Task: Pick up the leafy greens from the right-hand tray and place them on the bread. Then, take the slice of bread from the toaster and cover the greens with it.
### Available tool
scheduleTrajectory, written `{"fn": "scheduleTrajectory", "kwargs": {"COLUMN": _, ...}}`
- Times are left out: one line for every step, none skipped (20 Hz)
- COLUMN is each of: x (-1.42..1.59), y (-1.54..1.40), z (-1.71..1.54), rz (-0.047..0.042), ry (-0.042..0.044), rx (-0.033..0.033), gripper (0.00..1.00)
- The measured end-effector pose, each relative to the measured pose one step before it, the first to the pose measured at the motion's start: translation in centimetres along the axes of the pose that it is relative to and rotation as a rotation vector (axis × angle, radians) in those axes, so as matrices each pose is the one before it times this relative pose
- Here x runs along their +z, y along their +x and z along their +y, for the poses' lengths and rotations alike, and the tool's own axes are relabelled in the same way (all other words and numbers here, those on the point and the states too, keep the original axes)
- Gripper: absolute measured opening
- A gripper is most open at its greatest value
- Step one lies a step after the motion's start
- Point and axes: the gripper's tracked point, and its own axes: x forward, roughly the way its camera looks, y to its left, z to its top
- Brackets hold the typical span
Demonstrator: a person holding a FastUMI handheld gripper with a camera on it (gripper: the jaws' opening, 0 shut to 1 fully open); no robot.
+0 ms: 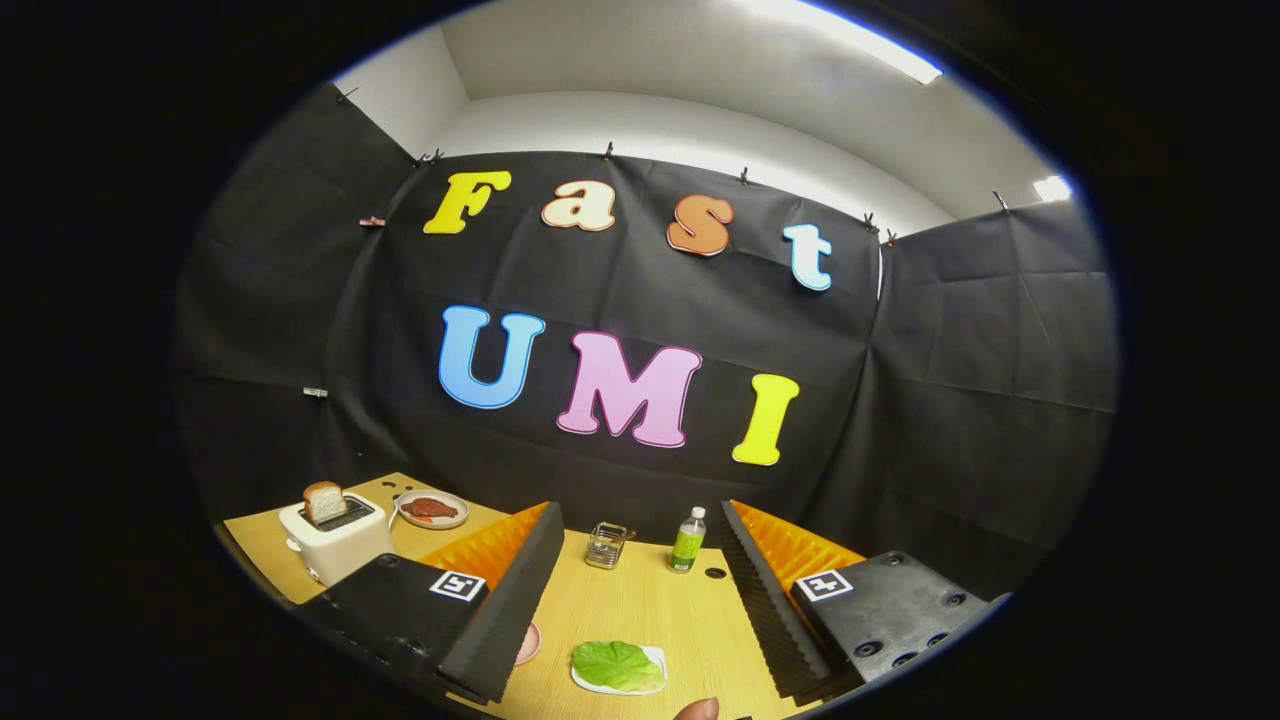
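Gripper (640, 600) fingers spread wide, holding nothing — leafy greens (617, 664) lie low between them on their small white tray (655, 684), long axis crosswise, toward the near table edge.

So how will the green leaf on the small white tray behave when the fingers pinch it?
The leafy greens look thin and wrinkled, so probably floppy, drooping from a pinch. They lie flat on the white tray, so likely light, and the tray may slide. The hand-held gripper is open, the greens between its fingers.
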Motion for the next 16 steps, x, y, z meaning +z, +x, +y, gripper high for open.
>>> {"fn": "scheduleTrajectory", "kwargs": {"x": -0.214, "y": 0.058, "z": 0.003, "rz": 0.00497, "ry": -0.00218, "rx": 0.00181, "gripper": 0.96}}
{"fn": "scheduleTrajectory", "kwargs": {"x": -0.279, "y": 0.122, "z": -0.046, "rz": 0.00824, "ry": -0.00761, "rx": 0.00504, "gripper": 0.96}}
{"fn": "scheduleTrajectory", "kwargs": {"x": -0.454, "y": 0.217, "z": -0.028, "rz": 0.01121, "ry": -0.01483, "rx": 0.00594, "gripper": 0.96}}
{"fn": "scheduleTrajectory", "kwargs": {"x": -0.513, "y": 0.259, "z": -0.201, "rz": 0.01359, "ry": -0.01834, "rx": 0.00699, "gripper": 0.96}}
{"fn": "scheduleTrajectory", "kwargs": {"x": -0.851, "y": 0.316, "z": -0.510, "rz": 0.02138, "ry": -0.01609, "rx": 0.02166, "gripper": 0.96}}
{"fn": "scheduleTrajectory", "kwargs": {"x": -1.249, "y": 0.449, "z": 0.204, "rz": 0.03560, "ry": -0.00914, "rx": 0.04192, "gripper": 0.96}}
{"fn": "scheduleTrajectory", "kwargs": {"x": -1.735, "y": 0.570, "z": 0.614, "rz": 0.04943, "ry": -0.00316, "rx": 0.04926, "gripper": 0.96}}
{"fn": "scheduleTrajectory", "kwargs": {"x": -1.906, "y": 0.638, "z": 0.614, "rz": 0.05950, "ry": 0.00205, "rx": 0.05961, "gripper": 0.96}}
{"fn": "scheduleTrajectory", "kwargs": {"x": -1.957, "y": 0.751, "z": 0.377, "rz": 0.06067, "ry": 0.00092, "rx": 0.05182, "gripper": 0.96}}
{"fn": "scheduleTrajectory", "kwargs": {"x": -1.864, "y": 0.827, "z": 0.099, "rz": 0.05491, "ry": -0.00537, "rx": 0.04376, "gripper": 0.97}}
{"fn": "scheduleTrajectory", "kwargs": {"x": -1.755, "y": 1.075, "z": -0.287, "rz": 0.04939, "ry": -0.01006, "rx": 0.03550, "gripper": 0.96}}
{"fn": "scheduleTrajectory", "kwargs": {"x": -1.742, "y": 1.106, "z": -0.189, "rz": 0.04874, "ry": -0.01709, "rx": 0.03436, "gripper": 0.96}}
{"fn": "scheduleTrajectory", "kwargs": {"x": -1.930, "y": 1.377, "z": -0.149, "rz": 0.04476, "ry": -0.02113, "rx": 0.03217, "gripper": 0.96}}
{"fn": "scheduleTrajectory", "kwargs": {"x": -1.622, "y": 1.357, "z": -0.047, "rz": 0.04465, "ry": -0.01753, "rx": 0.04110, "gripper": 0.96}}
{"fn": "scheduleTrajectory", "kwargs": {"x": -1.860, "y": 1.314, "z": 0.033, "rz": 0.05041, "ry": -0.01363, "rx": 0.03729, "gripper": 0.94}}
{"fn": "scheduleTrajectory", "kwargs": {"x": -1.726, "y": 1.458, "z": -0.249, "rz": 0.05427, "ry": -0.01287, "rx": 0.02799, "gripper": 0.93}}
